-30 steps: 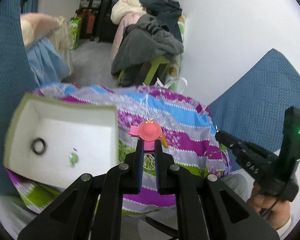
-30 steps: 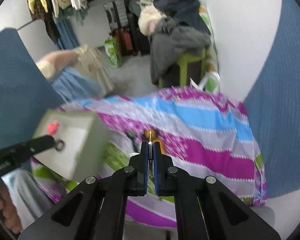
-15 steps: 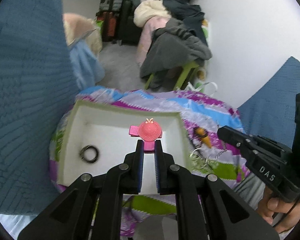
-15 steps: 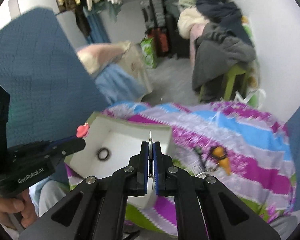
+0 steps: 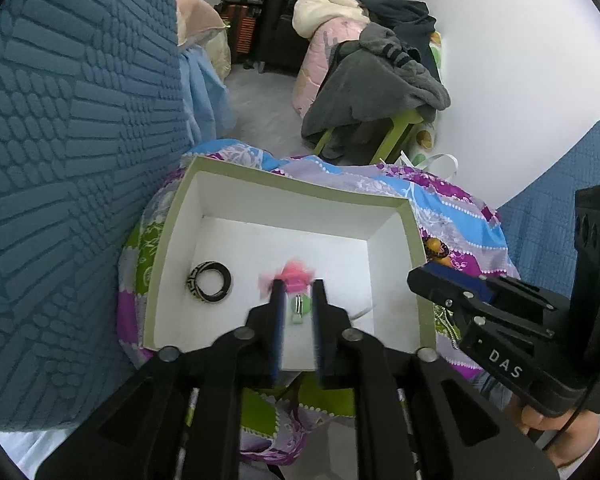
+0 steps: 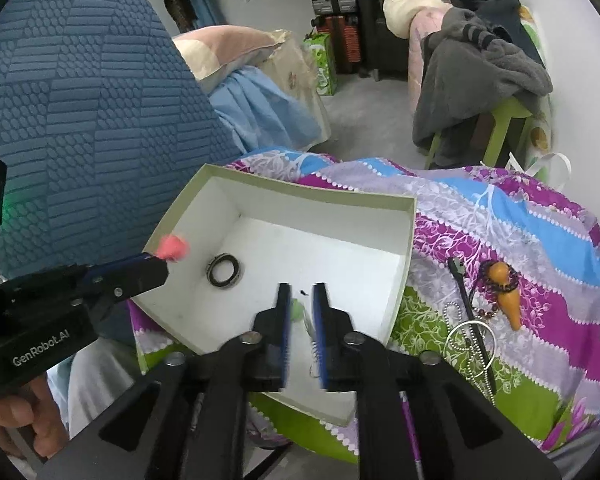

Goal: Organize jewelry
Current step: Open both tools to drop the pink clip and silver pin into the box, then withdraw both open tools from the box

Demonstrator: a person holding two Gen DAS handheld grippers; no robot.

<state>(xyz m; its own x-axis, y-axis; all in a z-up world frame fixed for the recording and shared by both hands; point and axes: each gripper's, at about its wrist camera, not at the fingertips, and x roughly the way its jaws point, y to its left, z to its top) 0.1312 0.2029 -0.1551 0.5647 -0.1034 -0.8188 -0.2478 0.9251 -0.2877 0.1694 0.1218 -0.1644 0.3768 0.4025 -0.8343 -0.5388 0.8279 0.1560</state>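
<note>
Directly above the white box (image 5: pixel 384 208), the left claw (image 5: pixel 296 292), jaws apart, hovers beside a blurred pink hair clip (image 5: pixel 294 272); the right claw (image 6: pixel 301 300), also parted, waits alongside.

Both wrist views look steeply down, close over the white box (image 5: pixel 392 204) (image 6: pixel 404 248); each catches the other gripper, at 3 and 9 o'clock.

Blurred pink hat-shaped hair clip (image 5: pixel 293 274) above white open box (image 5: pixel 284 196), black patterned ring (image 5: pixel 209 281) flat inside

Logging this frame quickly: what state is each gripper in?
Left gripper: open, blurred pink hair clip at its tips.
Right gripper: open, holding nothing.
</note>
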